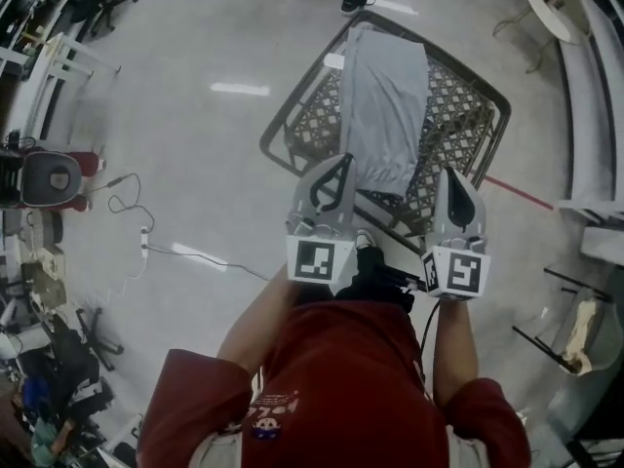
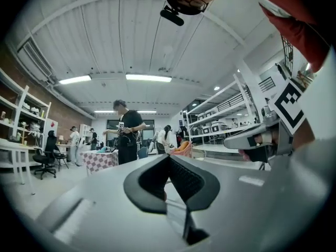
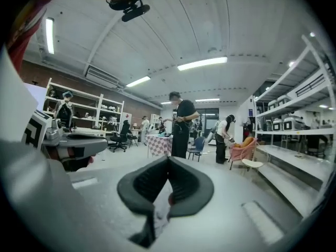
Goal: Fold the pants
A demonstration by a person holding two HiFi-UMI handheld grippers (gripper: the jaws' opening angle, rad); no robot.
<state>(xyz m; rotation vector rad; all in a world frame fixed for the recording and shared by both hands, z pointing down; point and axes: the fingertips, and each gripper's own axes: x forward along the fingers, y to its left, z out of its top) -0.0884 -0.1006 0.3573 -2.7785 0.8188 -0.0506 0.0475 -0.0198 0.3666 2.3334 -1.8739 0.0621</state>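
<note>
Left gripper (image 1: 339,164) and right gripper (image 1: 454,181) are both pinched together on nothing — the grey pants (image 1: 385,105) lie flat on the lattice table (image 1: 453,105) ahead. Go in closed and they'd likely just rumple the cloth.

No legible text; the red shirt (image 1: 341,369) logo is too blurred.

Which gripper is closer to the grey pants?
The left gripper, its tip beside the hem of the pants; the right gripper stands clear of them.
</note>
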